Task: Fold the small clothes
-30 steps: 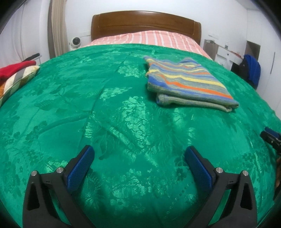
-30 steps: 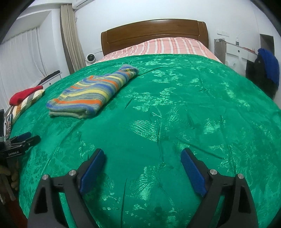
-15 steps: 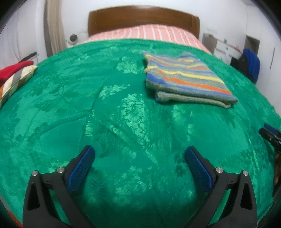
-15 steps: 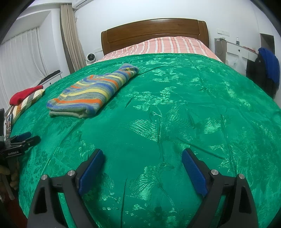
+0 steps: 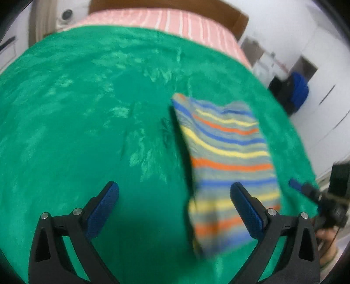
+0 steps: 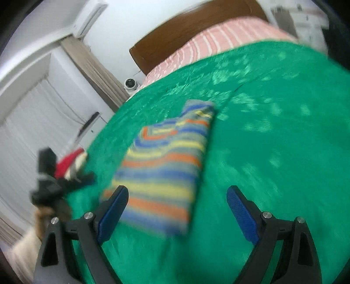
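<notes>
My left gripper (image 5: 174,194) and right gripper (image 6: 177,197) both agape, empty; folded striped garment (image 5: 227,157) between them, long axis running away.

left wrist: above bedspread (image 5: 87,131), facing headboard | right wrist: same, tilted | shared: striped garment (image 5: 227,153)

A big bed fills the room, with a shiny green bedspread (image 5: 87,131) and a brown wooden headboard (image 6: 179,32). A pink striped sheet (image 5: 175,19) shows near the top. The walls (image 6: 122,19) are white. Beige curtains (image 6: 96,72) hang by the window.
</notes>
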Demonstrator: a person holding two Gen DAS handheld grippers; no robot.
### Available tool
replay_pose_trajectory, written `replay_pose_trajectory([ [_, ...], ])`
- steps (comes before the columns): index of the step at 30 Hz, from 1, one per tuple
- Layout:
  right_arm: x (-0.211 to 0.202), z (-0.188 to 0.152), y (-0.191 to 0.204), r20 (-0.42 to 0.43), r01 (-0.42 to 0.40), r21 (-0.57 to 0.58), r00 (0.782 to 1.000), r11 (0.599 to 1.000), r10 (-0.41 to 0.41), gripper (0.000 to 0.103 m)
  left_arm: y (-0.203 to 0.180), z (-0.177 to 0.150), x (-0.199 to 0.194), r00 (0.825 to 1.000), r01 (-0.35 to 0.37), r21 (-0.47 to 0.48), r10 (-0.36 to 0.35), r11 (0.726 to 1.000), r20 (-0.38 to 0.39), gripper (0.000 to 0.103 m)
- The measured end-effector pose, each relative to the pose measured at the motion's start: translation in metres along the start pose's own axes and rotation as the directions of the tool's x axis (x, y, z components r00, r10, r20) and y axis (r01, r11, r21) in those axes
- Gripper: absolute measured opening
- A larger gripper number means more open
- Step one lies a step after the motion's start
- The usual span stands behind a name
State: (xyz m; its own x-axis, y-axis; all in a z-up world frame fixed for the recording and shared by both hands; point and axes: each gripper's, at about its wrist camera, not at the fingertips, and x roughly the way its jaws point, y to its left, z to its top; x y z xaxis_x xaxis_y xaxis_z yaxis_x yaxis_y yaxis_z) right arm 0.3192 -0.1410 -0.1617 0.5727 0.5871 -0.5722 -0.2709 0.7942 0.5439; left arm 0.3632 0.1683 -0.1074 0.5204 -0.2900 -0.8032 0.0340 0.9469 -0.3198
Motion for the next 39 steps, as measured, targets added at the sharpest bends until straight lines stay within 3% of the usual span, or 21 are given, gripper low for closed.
replay_pose_trajectory([
  [3, 0.047, 0.028, -0.009, -0.061, -0.009, 0.05, 0.998, 0.999, 0.012, 0.084, 0.001, 0.013, 0.037, 0.998, 0.019, -0.03, -0.02, 0.999, -0.066, 0.101],
  [6, 0.09, 0.038, -0.022, -0.136, -0.039, 0.146, 0.989, 0.989, 0.059, 0.066, -0.008, 0.016, 0.053, 0.997, 0.009, -0.003, -0.009, 1.0, -0.077, 0.101],
  [7, 0.101, 0.039, -0.024, -0.143, -0.049, 0.168, 0.987, 0.985, 0.073, 0.063, -0.014, 0.016, 0.056, 0.997, -0.008, 0.018, 0.009, 1.0, -0.071, 0.091],
  [8, 0.107, 0.041, -0.021, -0.135, -0.043, 0.162, 0.989, 0.986, 0.065, 0.053, -0.019, 0.015, 0.058, 0.998, -0.026, 0.036, 0.029, 0.999, -0.064, 0.078],
  [9, 0.111, 0.041, -0.014, -0.143, -0.013, 0.13, 0.989, 0.991, 0.032, 0.043, -0.024, 0.014, 0.058, 0.998, -0.012, 0.046, 0.014, 0.999, -0.055, 0.034],
  [10, 0.113, 0.041, -0.005, -0.154, 0.05, 0.064, 0.987, 0.997, -0.04, 0.03, -0.025, 0.015, 0.059, 0.997, 0.044, 0.035, -0.041, 0.998, -0.071, 0.013],
  [11, 0.114, 0.039, 0.012, -0.144, 0.129, -0.044, 0.981, 0.991, -0.134, 0.026, -0.031, 0.013, 0.055, 0.998, 0.02, 0.016, -0.019, 1.0, -0.058, 0.013],
  [12, 0.112, 0.034, 0.038, -0.098, 0.218, -0.202, 0.965, 0.955, -0.241, 0.025, -0.035, 0.013, 0.049, 0.999, 0.003, 0.028, -0.002, 1.0, -0.041, 0.012],
  [14, 0.103, 0.022, 0.074, -0.015, 0.284, -0.367, 0.95, 0.886, -0.311, 0.024, -0.043, 0.013, 0.033, 1.0, -0.011, 0.055, 0.01, 0.998, 0.009, 0.011],
  [16, 0.085, 0.019, 0.096, 0.05, 0.278, -0.402, 0.958, 0.872, -0.282, 0.023, -0.046, 0.019, 0.012, 0.999, 0.022, 0.047, -0.024, 0.999, 0.048, 0.011],
  [21, 0.054, 0.034, 0.121, 0.112, 0.202, -0.359, 0.979, 0.911, -0.173, 0.023, -0.053, 0.038, -0.04, 0.99, 0.024, 0.065, -0.033, 0.998, 0.139, 0.011],
  [24, 0.042, 0.048, 0.121, 0.104, 0.144, -0.296, 0.988, 0.944, -0.118, 0.023, -0.051, 0.038, -0.059, 0.987, 0.021, 0.072, -0.032, 0.997, 0.155, 0.012],
  [26, 0.037, 0.049, 0.114, 0.092, 0.126, -0.269, 0.99, 0.955, -0.105, 0.025, -0.045, 0.029, -0.052, 0.992, 0.002, 0.051, -0.009, 0.999, 0.127, 0.026],
  [27, 0.037, 0.048, 0.107, 0.073, 0.125, -0.263, 0.991, 0.957, -0.109, 0.027, -0.045, 0.023, -0.042, 0.994, -0.014, 0.048, 0.009, 0.999, 0.111, 0.059],
  [28, 0.041, 0.045, 0.099, 0.045, 0.134, -0.26, 0.991, 0.956, -0.126, 0.038, -0.041, 0.013, -0.033, 0.994, -0.057, 0.048, 0.052, 0.997, 0.093, 0.093],
  [29, 0.048, 0.044, 0.095, 0.027, 0.158, -0.26, 0.987, 0.952, -0.157, 0.067, -0.037, 0.002, -0.027, 0.987, -0.126, 0.046, 0.121, 0.991, 0.101, 0.098],
  [31, 0.044, 0.032, 0.077, 0.023, 0.241, -0.271, 0.969, 0.932, -0.245, 0.1, -0.03, -0.021, -0.034, 0.966, -0.213, 0.047, 0.203, 0.976, 0.161, 0.096],
  [33, 0.022, 0.015, 0.068, 0.067, 0.305, -0.303, 0.952, 0.903, -0.299, 0.1, -0.03, -0.043, -0.048, 0.949, -0.249, 0.038, 0.235, 0.968, 0.211, 0.096],
  [37, -0.034, -0.019, 0.065, 0.163, 0.413, -0.378, 0.911, 0.829, -0.379, 0.101, -0.053, -0.085, -0.098, 0.886, -0.309, 0.012, 0.283, 0.951, 0.367, 0.103],
  [39, -0.064, -0.035, 0.068, 0.231, 0.477, -0.397, 0.879, 0.784, -0.417, 0.101, -0.067, -0.096, -0.117, 0.866, -0.318, 0.024, 0.28, 0.948, 0.415, 0.103],
])
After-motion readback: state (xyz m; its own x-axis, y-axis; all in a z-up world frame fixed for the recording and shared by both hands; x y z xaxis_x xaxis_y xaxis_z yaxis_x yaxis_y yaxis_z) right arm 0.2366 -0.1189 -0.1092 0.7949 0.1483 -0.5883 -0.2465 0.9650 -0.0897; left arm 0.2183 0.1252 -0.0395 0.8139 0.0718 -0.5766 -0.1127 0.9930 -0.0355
